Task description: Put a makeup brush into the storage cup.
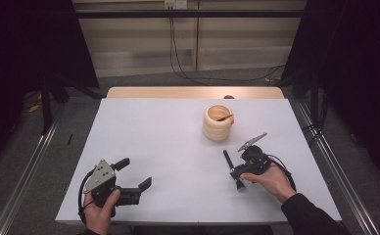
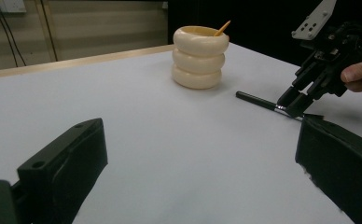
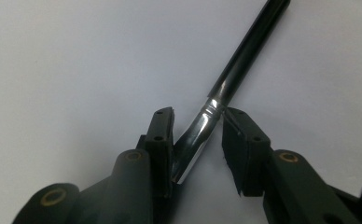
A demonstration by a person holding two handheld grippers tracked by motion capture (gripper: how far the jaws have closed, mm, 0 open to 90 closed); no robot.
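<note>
white table [image 1: 178, 161] takes up most of the high view, with a wood strip along its far edge. on it, right of centre toward the back, stands a cream ribbed pen holder [image 1: 218, 123] shaped like three stacked rings, with a thin orange stick [image 2: 222, 28] leaning inside. left gripper [image 1: 133, 177] rests near the front left corner, jaws spread wide with nothing between them. right gripper [image 1: 233, 171] sits low at front right, tilted down onto a black pen [image 3: 230, 81] that lies flat on the table, well short of the holder. in the right gripper view the jaws bracket the pen's chrome end; one pad looks to touch it, the other shows a sliver of gap, so the grip is not yet firm. step in hand, as judged: picking up the pen. the next move calls for closing fully on the barrel, lifting clear, then turning it upright over the holder's mouth.
</note>
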